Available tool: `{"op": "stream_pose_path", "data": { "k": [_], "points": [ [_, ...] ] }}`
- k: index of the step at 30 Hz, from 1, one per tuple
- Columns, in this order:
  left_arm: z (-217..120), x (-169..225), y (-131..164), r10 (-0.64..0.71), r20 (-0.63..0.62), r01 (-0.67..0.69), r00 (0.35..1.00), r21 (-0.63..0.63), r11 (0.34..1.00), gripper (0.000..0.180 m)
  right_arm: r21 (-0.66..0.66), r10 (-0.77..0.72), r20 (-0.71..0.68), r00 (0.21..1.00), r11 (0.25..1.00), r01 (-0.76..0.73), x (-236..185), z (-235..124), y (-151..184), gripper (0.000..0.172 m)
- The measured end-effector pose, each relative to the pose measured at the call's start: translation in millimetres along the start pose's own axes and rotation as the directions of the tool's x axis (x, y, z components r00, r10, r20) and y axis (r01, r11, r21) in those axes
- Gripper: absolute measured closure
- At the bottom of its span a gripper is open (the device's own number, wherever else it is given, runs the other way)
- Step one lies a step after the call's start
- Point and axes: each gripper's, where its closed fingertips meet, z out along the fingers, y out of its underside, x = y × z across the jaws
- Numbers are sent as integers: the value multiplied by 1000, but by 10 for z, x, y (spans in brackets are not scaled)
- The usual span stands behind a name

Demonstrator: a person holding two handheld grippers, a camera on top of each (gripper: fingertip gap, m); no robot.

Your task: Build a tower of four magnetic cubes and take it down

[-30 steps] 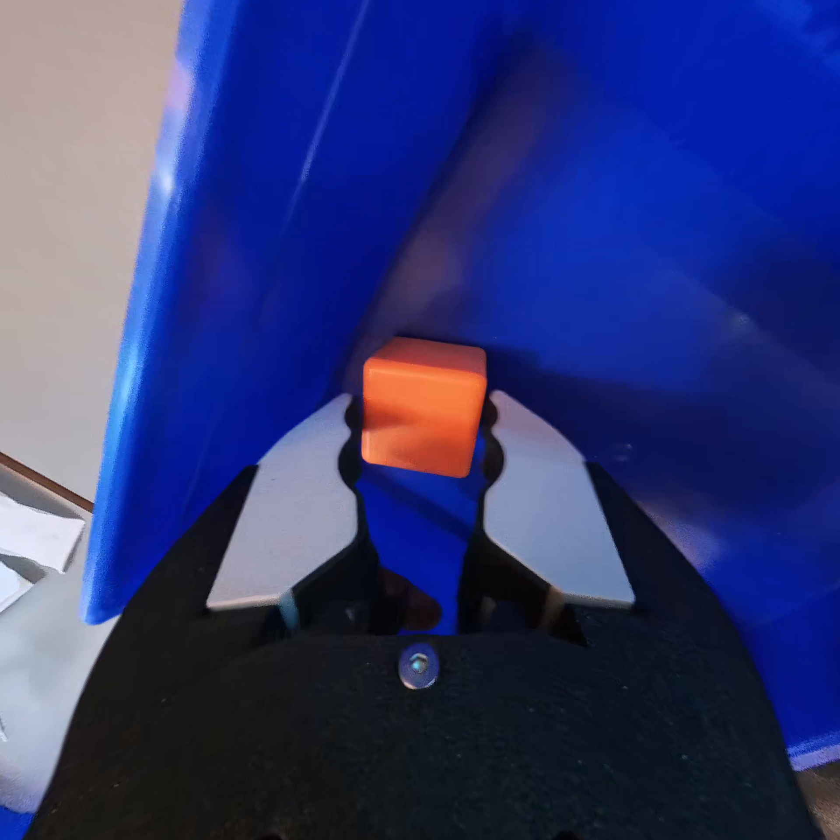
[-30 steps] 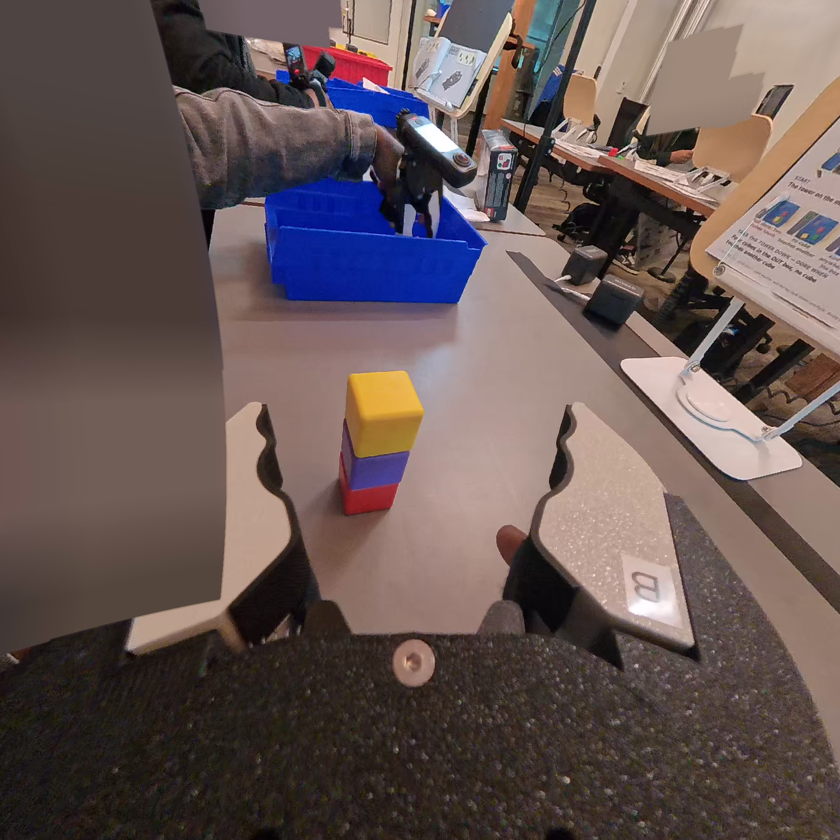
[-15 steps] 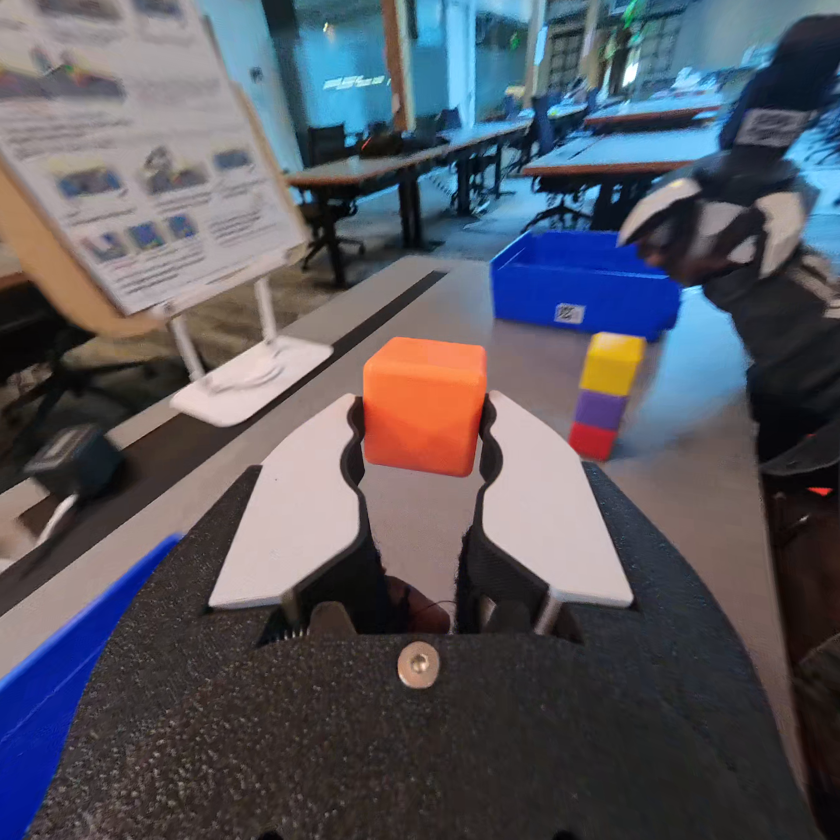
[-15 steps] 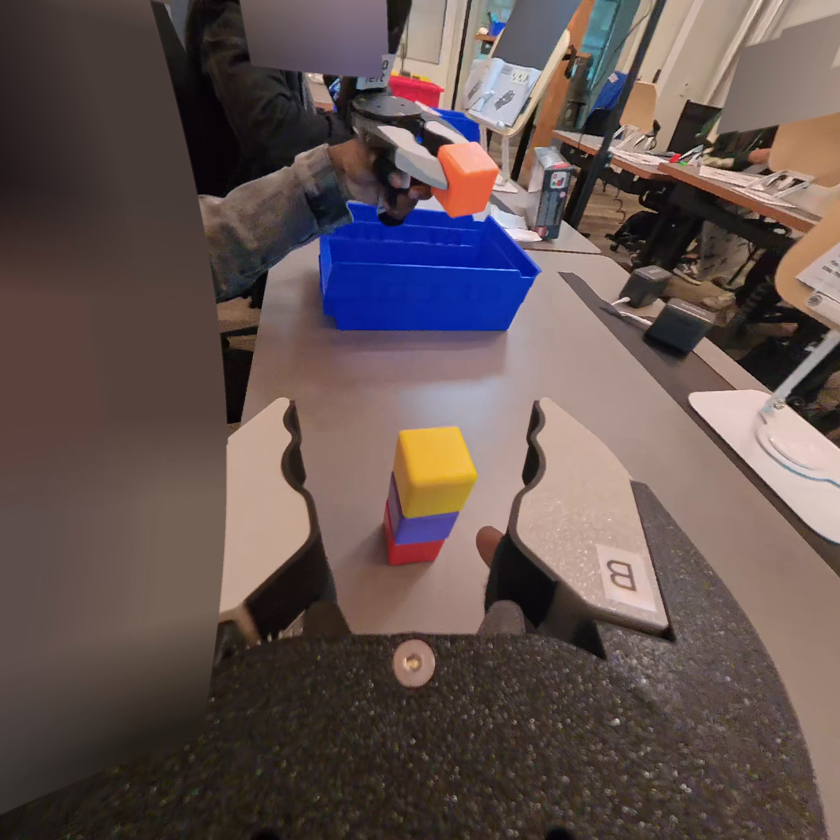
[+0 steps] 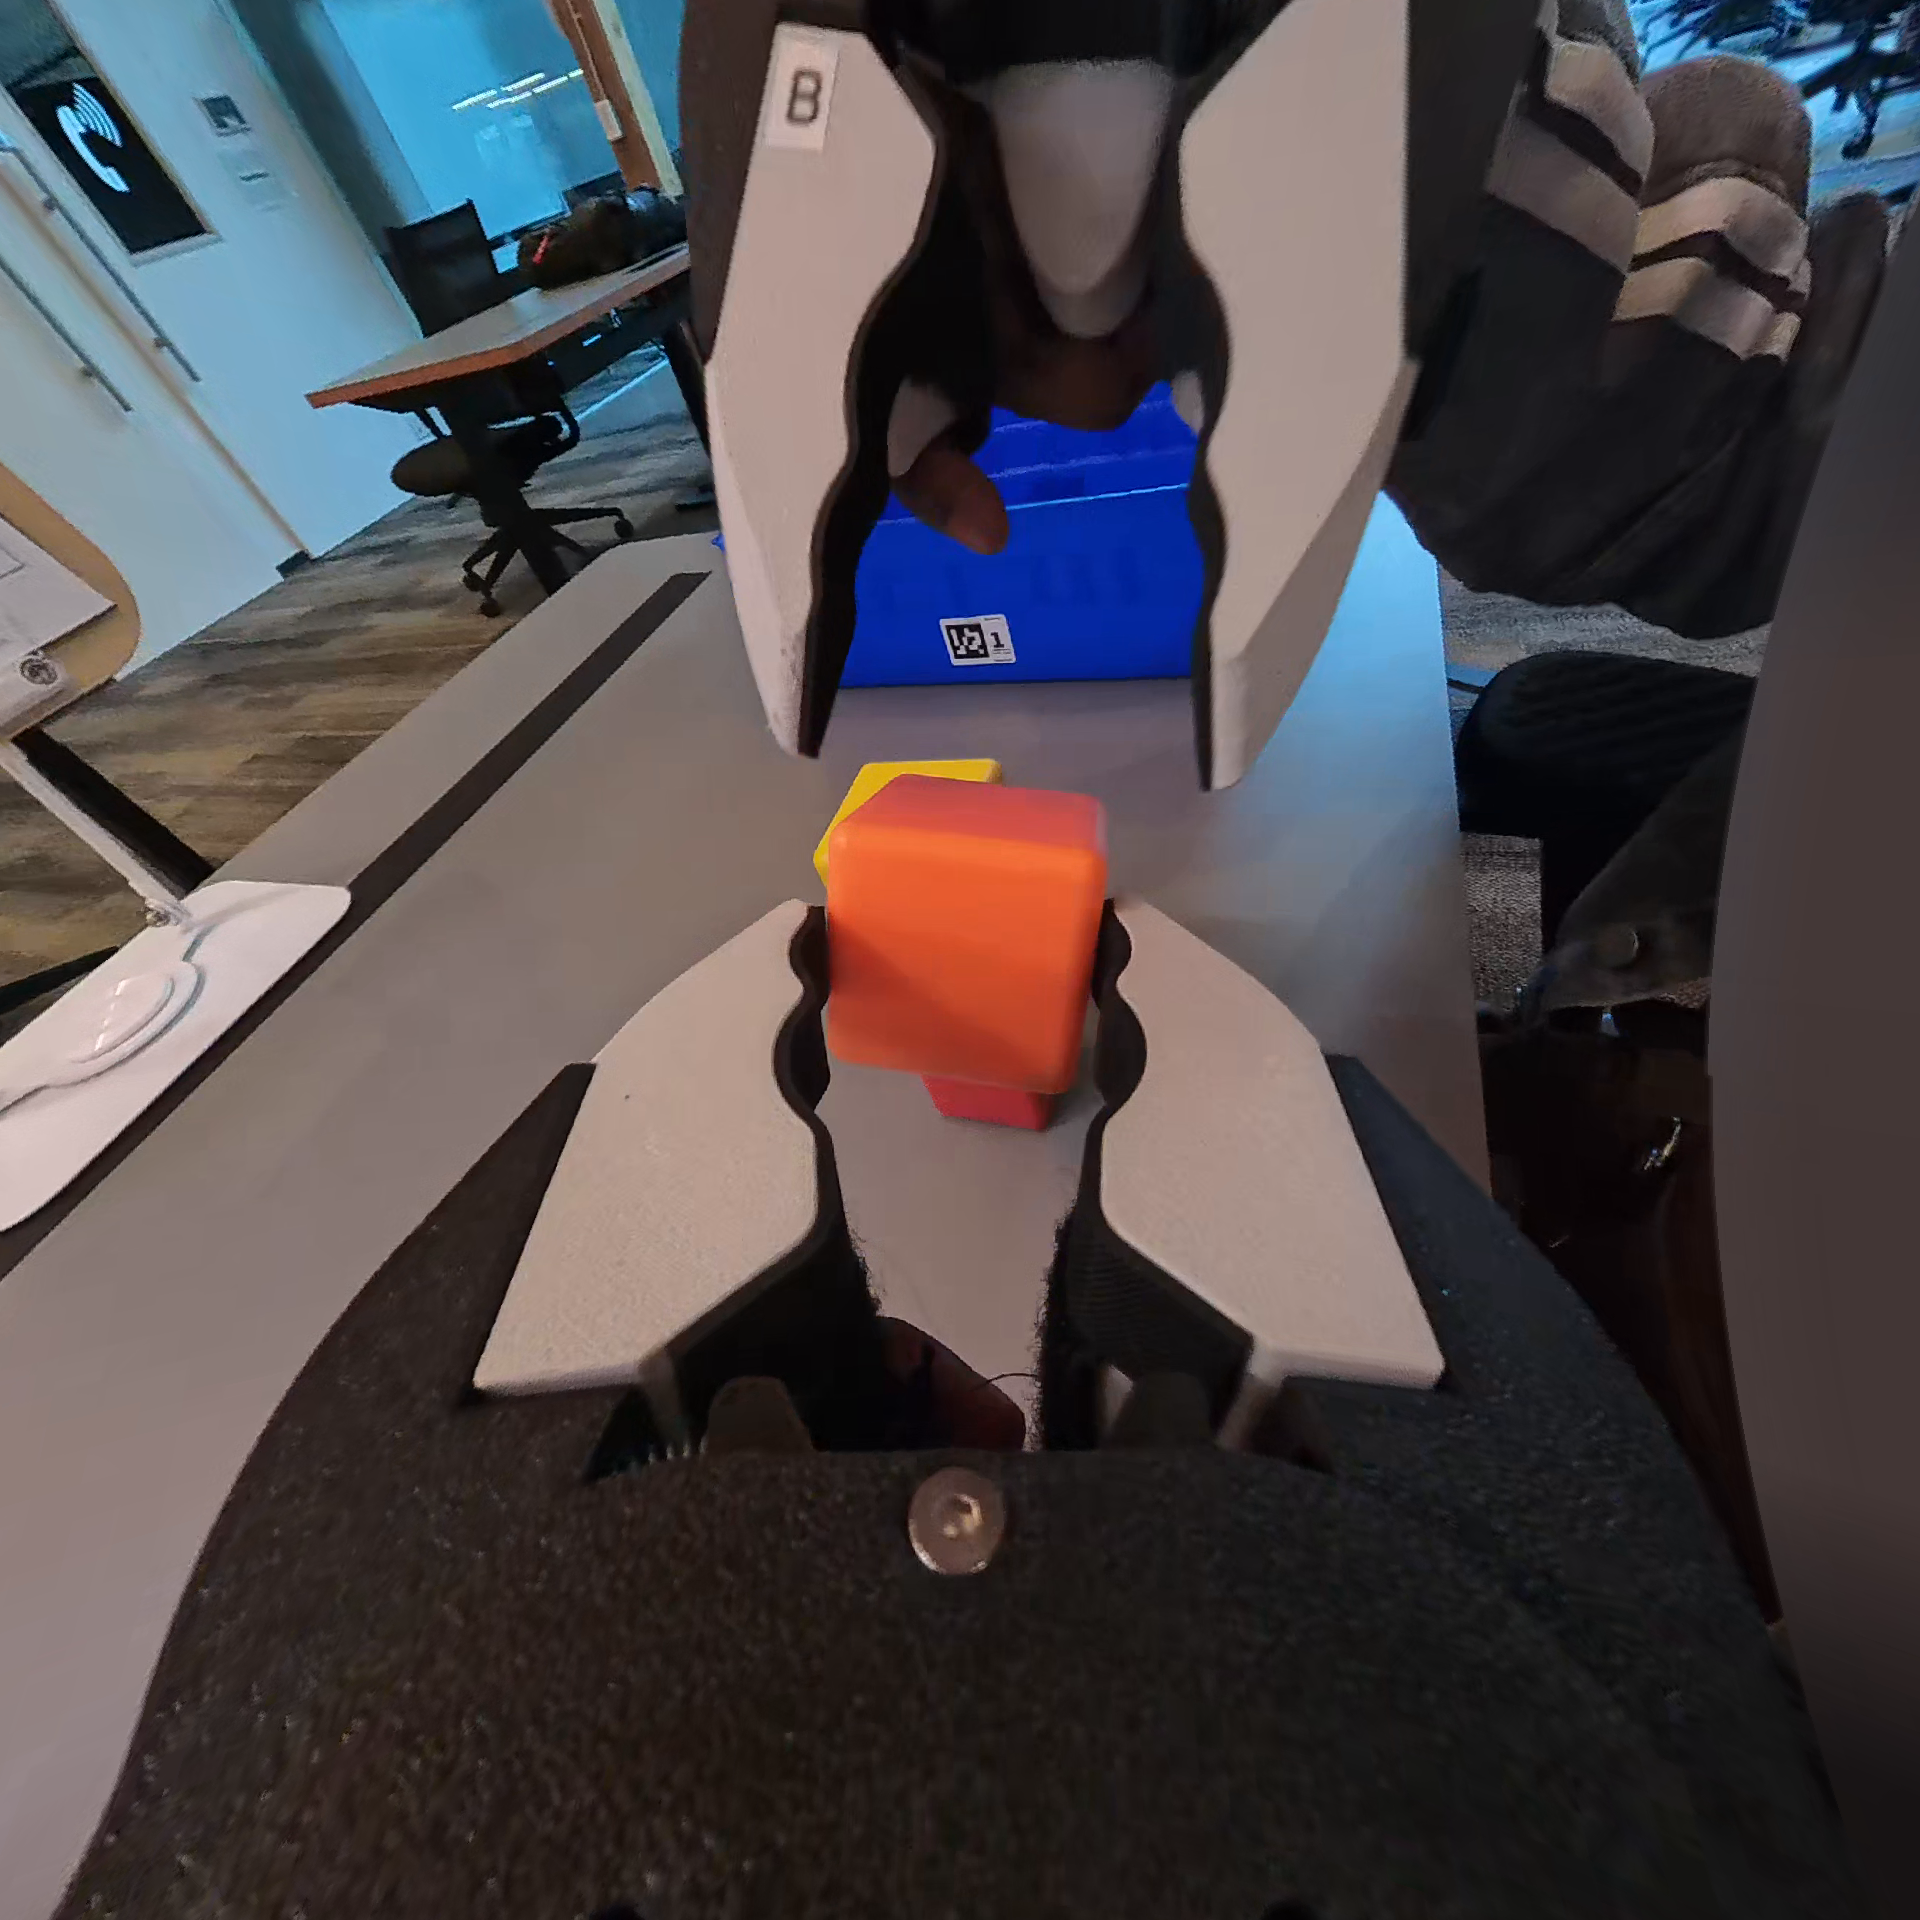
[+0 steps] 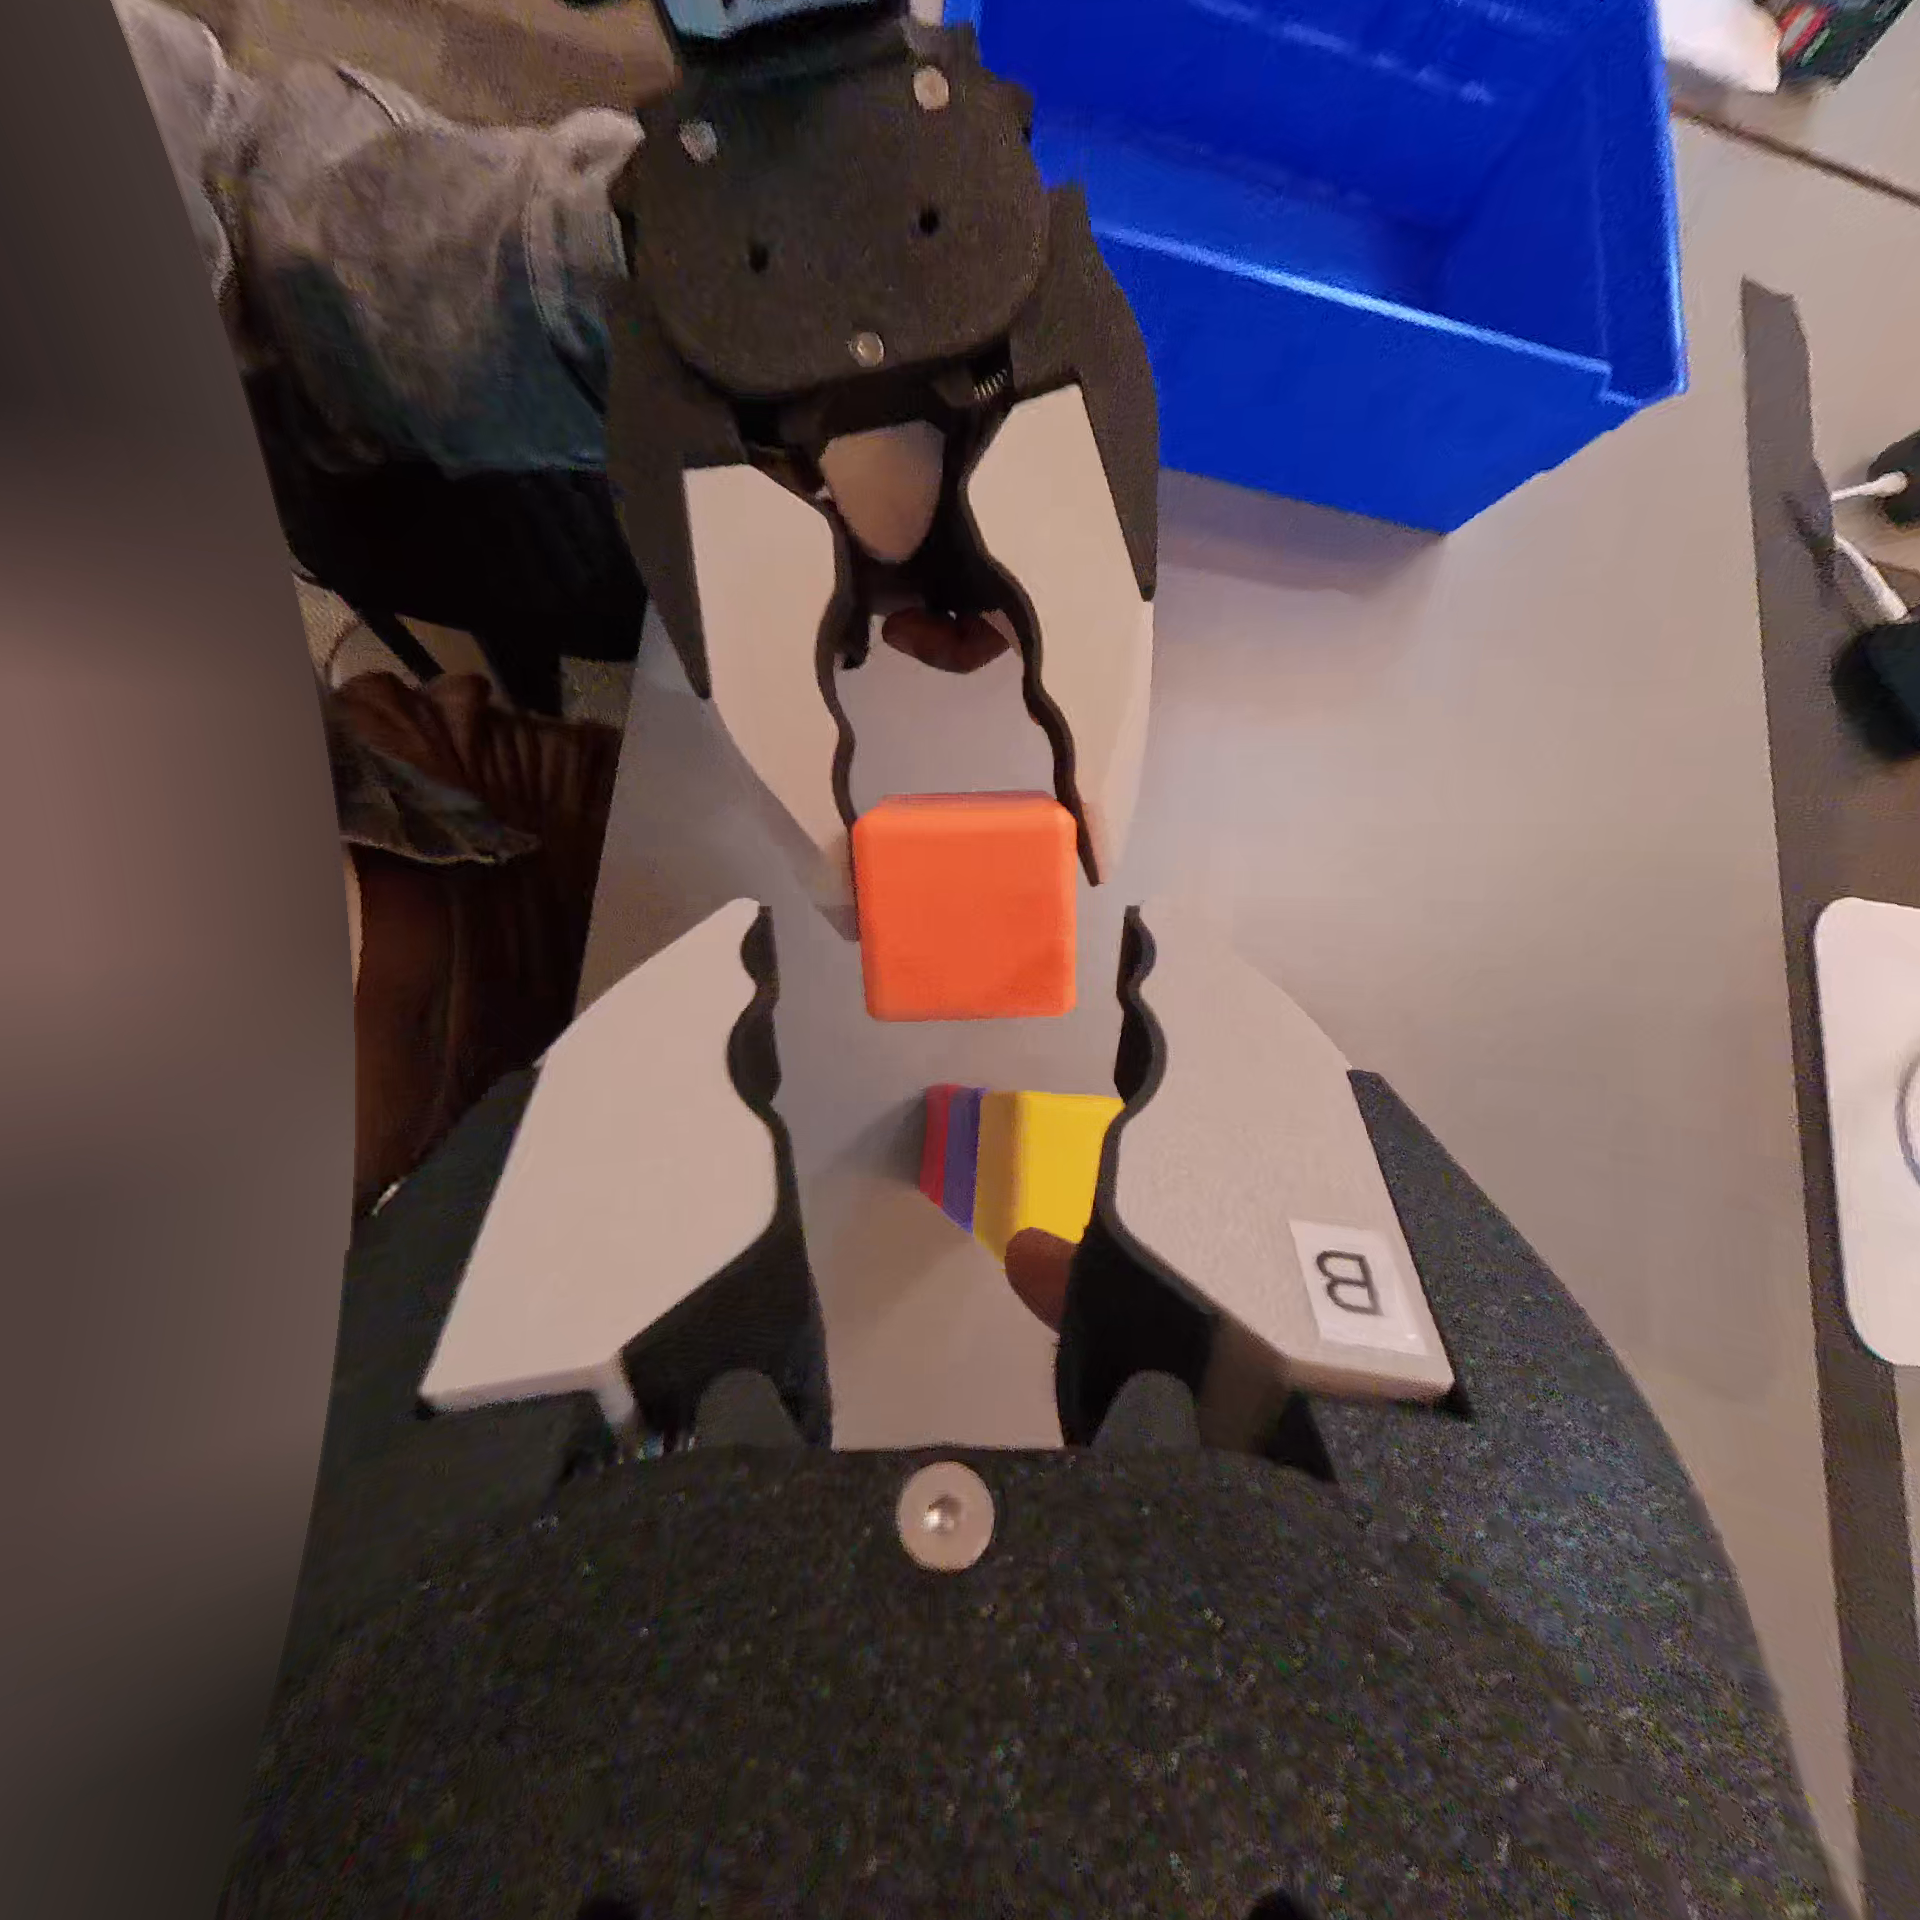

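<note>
Orange cube [image 5: 961, 935] is clamped between both pads of L gripper [image 5: 961, 940], held in the air just above the stack. Stack = yellow cube [image 6: 1049, 1164] on purple [image 6: 966, 1153] on red [image 6: 938, 1138], mid-worktop [image 5: 520, 935], well apart from blue bin [image 6: 1351, 260] at the far end. R gripper [image 6: 945, 997] is part-open, nothing gripped, pads clear of cubes.

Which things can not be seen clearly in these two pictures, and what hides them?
- Purple cube: left wrist view, hidden behind the orange cube held in the left tool.
- Yellow cube: right wrist view, partly covered by a fingertip and a finger of the open right tool.
- Blue bin: right wrist view, cut by the top edge; its contents are unseen.
- Left side of the right wrist view: masked by blur.
</note>
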Motion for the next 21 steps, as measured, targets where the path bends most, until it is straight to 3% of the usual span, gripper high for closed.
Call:
{"op": "stream_pose_path", "data": {
  "k": [9,15,18,21],
  "points": [
    [35,97,-48,2,-35,-1,999,19,1000,132,-116,-77,35,996,990,81,-58,96,87,126],
    [39,99,-100,-3,-46,7,999,74,997,131,-145,-106,51,993,983,112,-38,41,102,127],
    [79,-19,-104,-51,-17,52,999,126,991,103,-230,-119,23,993,966,121,132,-101,173,127],
    [289,-75,56,-109,-25,111,994,95,989,76,-314,-90,30,995,945,95,279,-241,237,127]
  ]
}}
